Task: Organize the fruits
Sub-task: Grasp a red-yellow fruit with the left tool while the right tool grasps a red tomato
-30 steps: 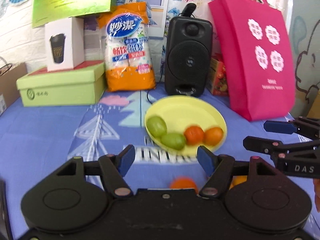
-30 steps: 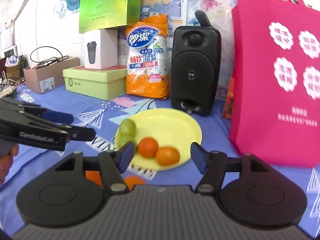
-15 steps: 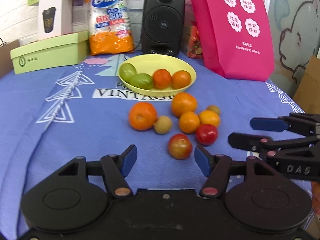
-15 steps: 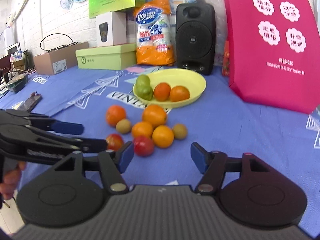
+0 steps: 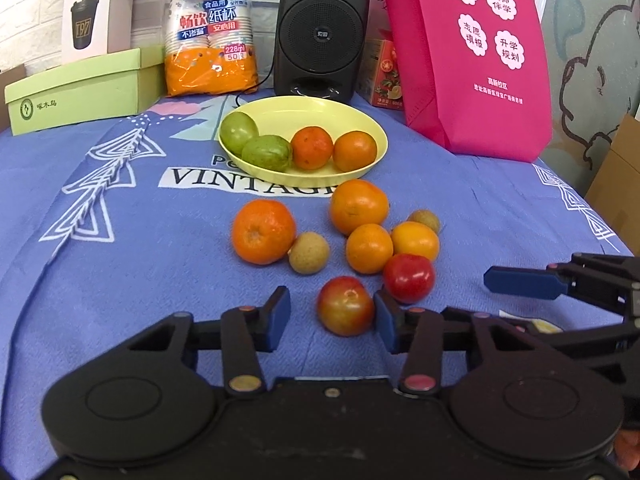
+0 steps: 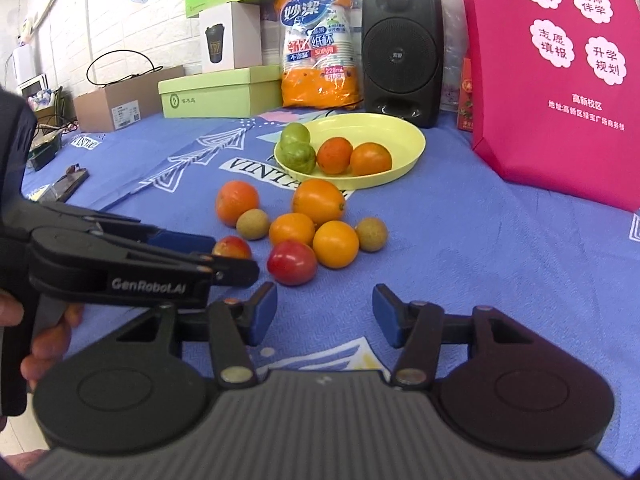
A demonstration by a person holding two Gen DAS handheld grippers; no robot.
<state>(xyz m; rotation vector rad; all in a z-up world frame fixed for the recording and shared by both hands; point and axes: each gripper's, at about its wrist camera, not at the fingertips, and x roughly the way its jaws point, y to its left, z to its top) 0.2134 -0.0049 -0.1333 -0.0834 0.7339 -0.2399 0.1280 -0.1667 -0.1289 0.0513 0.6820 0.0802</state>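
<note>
Left wrist view: the left tongs [image 5: 332,318] are held apart low over the bench [image 5: 120,240], a red-green tomato [image 5: 346,306] being framed between the blue pads, nearer the right pad, contact not being clear; a red tomato [image 5: 409,278] is seen just behind it, beside a cluster of oranges [image 5: 368,248]; two green fruits and two oranges are held in the yellow plate [image 5: 304,110] farther back; right wrist view: the right tongs [image 6: 324,316] are held apart, nothing gripped, short of the red tomato [image 6: 292,262].
</note>
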